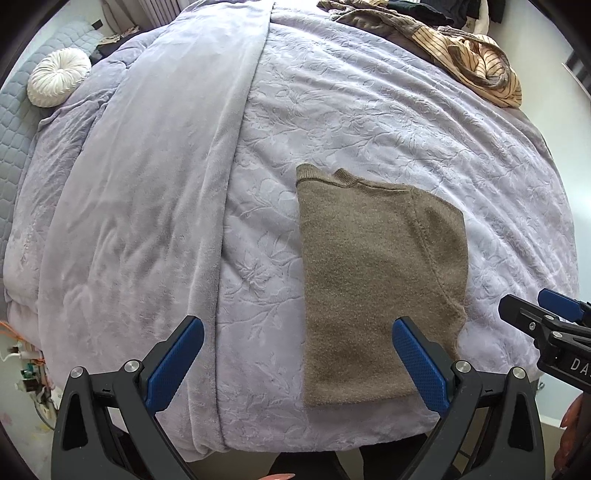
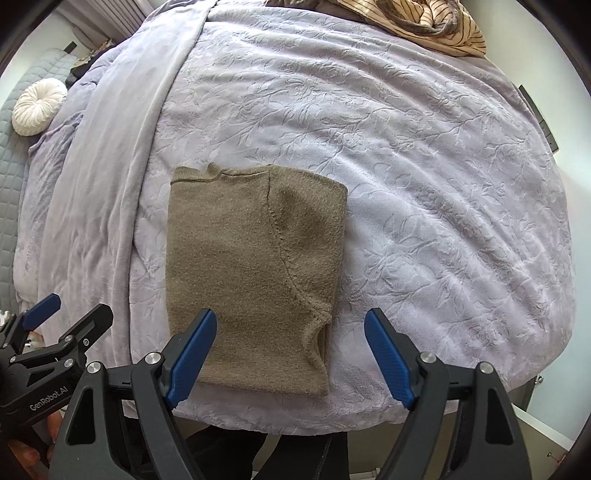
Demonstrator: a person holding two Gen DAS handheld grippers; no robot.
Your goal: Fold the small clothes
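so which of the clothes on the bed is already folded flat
The plain brown knit sweater, lying as a neat rectangle at the near edge of the bed. The striped tan garment at the far side is crumpled in a heap.

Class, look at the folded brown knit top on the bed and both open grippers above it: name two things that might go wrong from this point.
1. The brown knit top lies close to the near edge of the soft lilac blanket; a nudge or tug there might slide it off.
2. Its folded-in sleeve lies loose on top. If the right gripper or the left gripper pinches only one layer, the fold may open.
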